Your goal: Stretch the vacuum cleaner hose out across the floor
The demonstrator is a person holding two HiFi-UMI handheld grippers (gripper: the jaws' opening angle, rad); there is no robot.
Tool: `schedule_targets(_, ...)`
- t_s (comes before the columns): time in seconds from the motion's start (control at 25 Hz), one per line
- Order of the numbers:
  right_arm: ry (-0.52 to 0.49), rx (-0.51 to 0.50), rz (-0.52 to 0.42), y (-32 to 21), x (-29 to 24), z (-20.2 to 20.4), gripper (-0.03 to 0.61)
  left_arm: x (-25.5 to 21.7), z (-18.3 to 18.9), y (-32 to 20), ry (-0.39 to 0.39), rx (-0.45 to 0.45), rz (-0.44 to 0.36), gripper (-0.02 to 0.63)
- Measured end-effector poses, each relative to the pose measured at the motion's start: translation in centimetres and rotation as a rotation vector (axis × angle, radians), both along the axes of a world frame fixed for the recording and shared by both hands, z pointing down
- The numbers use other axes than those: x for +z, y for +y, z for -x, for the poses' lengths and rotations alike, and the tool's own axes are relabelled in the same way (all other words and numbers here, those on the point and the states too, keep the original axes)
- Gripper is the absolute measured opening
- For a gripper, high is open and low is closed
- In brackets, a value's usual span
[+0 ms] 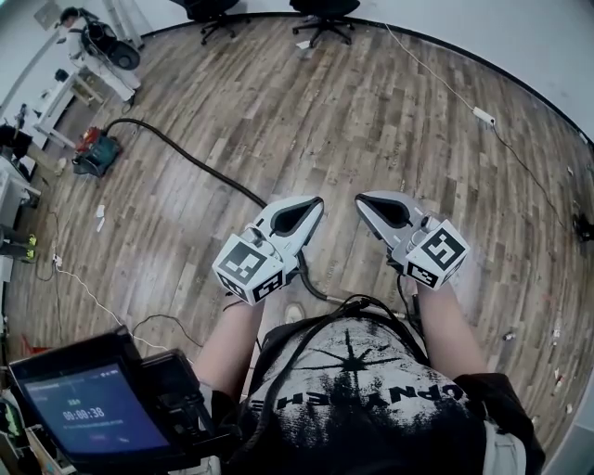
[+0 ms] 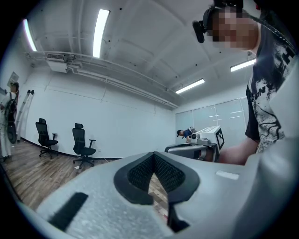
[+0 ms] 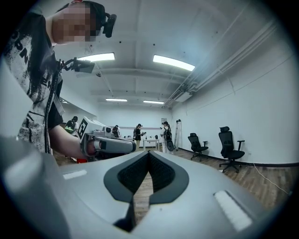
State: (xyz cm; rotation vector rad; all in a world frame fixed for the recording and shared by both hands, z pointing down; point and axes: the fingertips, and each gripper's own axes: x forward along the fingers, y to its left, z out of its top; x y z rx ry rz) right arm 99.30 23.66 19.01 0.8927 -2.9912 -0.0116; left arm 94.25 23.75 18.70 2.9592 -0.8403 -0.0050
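A small red and teal vacuum cleaner (image 1: pixel 96 152) stands on the wood floor at the far left in the head view. Its black hose (image 1: pixel 190 160) runs from it across the floor toward me and passes under my left gripper (image 1: pixel 318 200). That gripper is shut and empty, held level in front of my chest. My right gripper (image 1: pixel 361 199) hovers beside it, also shut with nothing in it. In the left gripper view the left gripper (image 2: pixel 154 154) has its tips together; the right gripper view shows the right gripper (image 3: pixel 148 153) the same. Neither gripper touches the hose.
Two black office chairs (image 1: pixel 323 16) stand at the far wall. A white power strip (image 1: pixel 483 116) with its cable lies at the right. Desks (image 1: pixel 70 88) and gear line the left wall. A phone (image 1: pixel 83 408) is mounted at my lower left. People stand at a far table (image 3: pixel 138 135).
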Motion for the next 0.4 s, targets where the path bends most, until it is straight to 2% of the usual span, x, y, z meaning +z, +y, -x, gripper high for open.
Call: schedule_targets(0.4, 0.004, -0.008, -0.009, 1.3, 0.4, 0.6, 0.006, 0.7, 0.3, 1.2, -0.008, 0.003, -0.001, 0.002)
